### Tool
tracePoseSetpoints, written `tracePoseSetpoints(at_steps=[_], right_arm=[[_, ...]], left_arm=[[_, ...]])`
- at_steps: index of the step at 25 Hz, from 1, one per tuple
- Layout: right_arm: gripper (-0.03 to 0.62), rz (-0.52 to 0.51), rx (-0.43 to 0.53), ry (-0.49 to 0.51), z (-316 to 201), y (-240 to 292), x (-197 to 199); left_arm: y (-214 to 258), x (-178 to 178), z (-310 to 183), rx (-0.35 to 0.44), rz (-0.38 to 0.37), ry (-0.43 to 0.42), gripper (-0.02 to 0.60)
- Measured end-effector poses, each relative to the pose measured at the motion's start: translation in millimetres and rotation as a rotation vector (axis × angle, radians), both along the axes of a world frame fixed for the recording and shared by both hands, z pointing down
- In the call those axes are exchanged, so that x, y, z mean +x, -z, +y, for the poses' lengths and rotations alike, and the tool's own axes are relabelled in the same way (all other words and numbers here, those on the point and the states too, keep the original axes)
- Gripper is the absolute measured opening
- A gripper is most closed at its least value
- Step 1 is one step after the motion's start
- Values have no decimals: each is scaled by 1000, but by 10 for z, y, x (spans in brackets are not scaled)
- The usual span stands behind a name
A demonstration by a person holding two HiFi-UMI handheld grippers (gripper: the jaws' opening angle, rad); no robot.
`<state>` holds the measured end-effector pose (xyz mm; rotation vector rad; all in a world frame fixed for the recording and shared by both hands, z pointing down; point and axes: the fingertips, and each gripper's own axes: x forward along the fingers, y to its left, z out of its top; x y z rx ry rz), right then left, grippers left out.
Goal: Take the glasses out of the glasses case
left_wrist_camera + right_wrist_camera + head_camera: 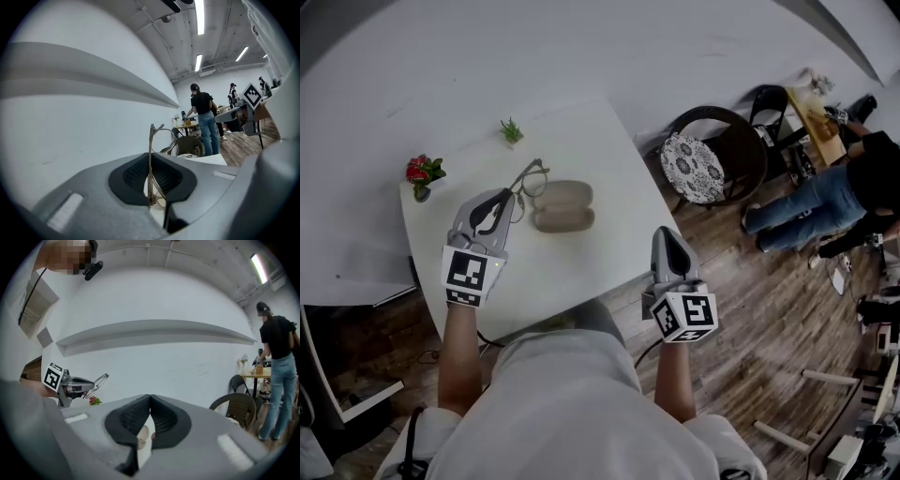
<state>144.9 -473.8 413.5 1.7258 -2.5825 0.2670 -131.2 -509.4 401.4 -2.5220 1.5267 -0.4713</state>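
The glasses point(529, 178) are thin-framed and hang in the air over the white table point(609, 159), left of the case. My left gripper point(508, 200) is shut on them. In the left gripper view the frame point(151, 154) stands upright, pinched between the dark pads point(133, 176), with one lens ring point(165, 139) sticking out beyond the jaws. The beige glasses case point(563, 206) lies open on the table as two oval halves, with nothing in it. My right gripper point(667, 234) is shut on nothing at the table's right front edge; its pads point(161, 420) meet.
A red flower in a small vase point(421, 174) and a small green plant point(511, 131) stand at the table's far side. A dark chair with a patterned cushion point(694, 167) stands to the right. A person in jeans point(825, 202) stands further right on the wooden floor.
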Motion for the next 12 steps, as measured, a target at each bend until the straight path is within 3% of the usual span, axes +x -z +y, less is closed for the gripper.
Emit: tracePoseSetpoints(at_steps=[12], right_arm=[[3, -11, 26, 20, -137, 306, -32]], left_arm=[[413, -510, 291, 64, 111, 189, 26]])
